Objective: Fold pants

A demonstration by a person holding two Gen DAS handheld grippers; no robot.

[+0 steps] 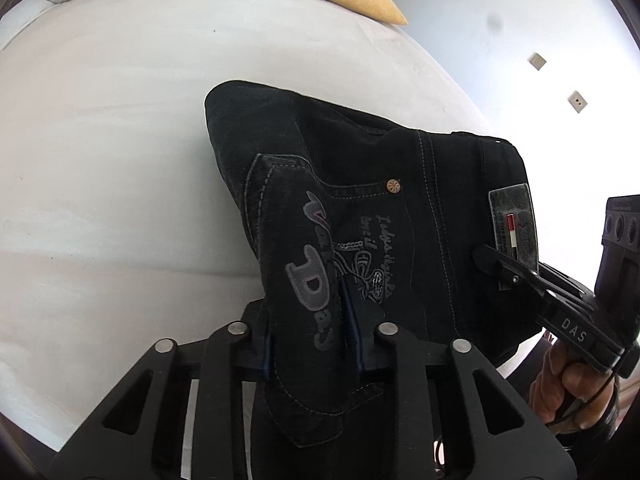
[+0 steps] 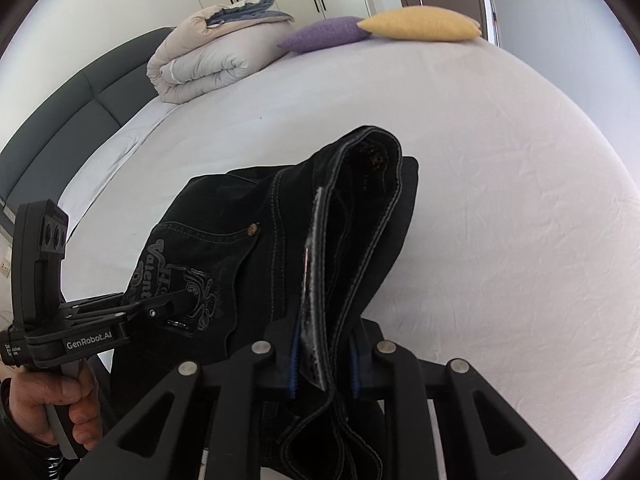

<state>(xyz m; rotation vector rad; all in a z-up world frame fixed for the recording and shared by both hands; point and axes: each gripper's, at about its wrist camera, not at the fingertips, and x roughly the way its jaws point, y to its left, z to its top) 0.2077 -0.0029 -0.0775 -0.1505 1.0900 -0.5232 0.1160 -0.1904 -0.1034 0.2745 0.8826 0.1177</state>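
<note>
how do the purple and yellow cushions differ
The purple cushion is darker and sits nearer the folded duvet; the yellow cushion is paler, looks longer, and lies at the bed's far corner. Both are pointed, textured, and touch tip to tip.

Bright even daylight, fisheye-warped edges
</note>
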